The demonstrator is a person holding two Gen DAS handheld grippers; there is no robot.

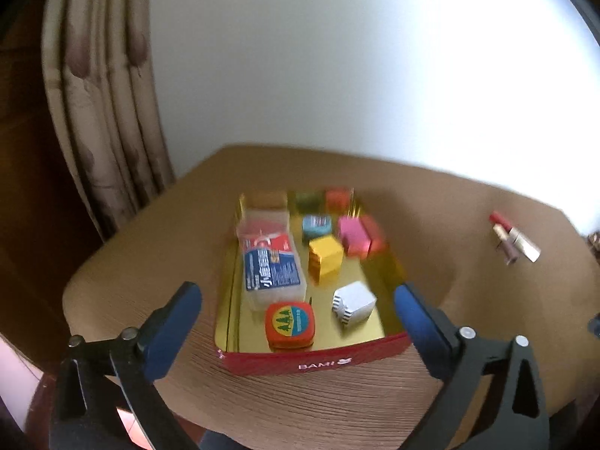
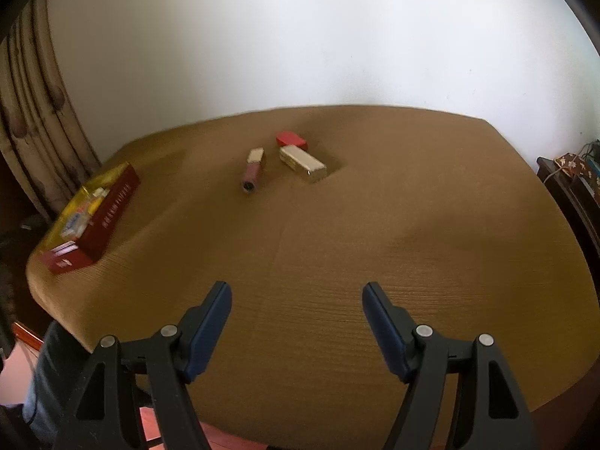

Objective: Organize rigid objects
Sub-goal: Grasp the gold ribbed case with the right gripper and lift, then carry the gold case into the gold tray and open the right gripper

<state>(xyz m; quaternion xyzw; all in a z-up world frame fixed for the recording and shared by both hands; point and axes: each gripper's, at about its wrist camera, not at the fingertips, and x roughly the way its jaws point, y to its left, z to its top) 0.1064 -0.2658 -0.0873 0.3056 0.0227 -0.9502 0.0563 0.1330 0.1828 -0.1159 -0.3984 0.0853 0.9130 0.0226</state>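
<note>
**Both tongs released; loose cosmetics left out on the table**

The left tongs (image 1: pixel 298 322) are seen spread wide, with nothing between the pads, held above the near end of the red box (image 1: pixel 315 362). The box is noted on the brown table (image 1: pixel 487 300), gold-lined, already filled: a clear plastic case (image 1: pixel 272 266) with a blue label, an orange round-cornered tin (image 1: pixel 289 324), a white block (image 1: pixel 354 302), a yellow cube (image 1: pixel 325 258), a pink block (image 1: pixel 352 234), a blue one (image 1: pixel 317 225), and blurred green and orange pieces at the far end.

The right tongs (image 2: pixel 296 315) are seen part open and empty, hovering over bare table. Ahead of them, well apart, three items are left outside the box: a slim tube (image 2: pixel 253 170) with a pale cap, a gold rectangular case (image 2: pixel 303 163) and, just behind it, a red cap or case (image 2: pixel 291 138). Whether red and gold touch cannot be told.

Handling, judged: all three are taken to be light, stiff and hard-shelled, with smooth, probably slippery finishes. The tube is likely to roll if nudged, so a grip across its middle is advised. The gold case is best taken across its narrow width, on the flat long sides. The small red piece may skid, so a low, centred grip is suggested.
</note>
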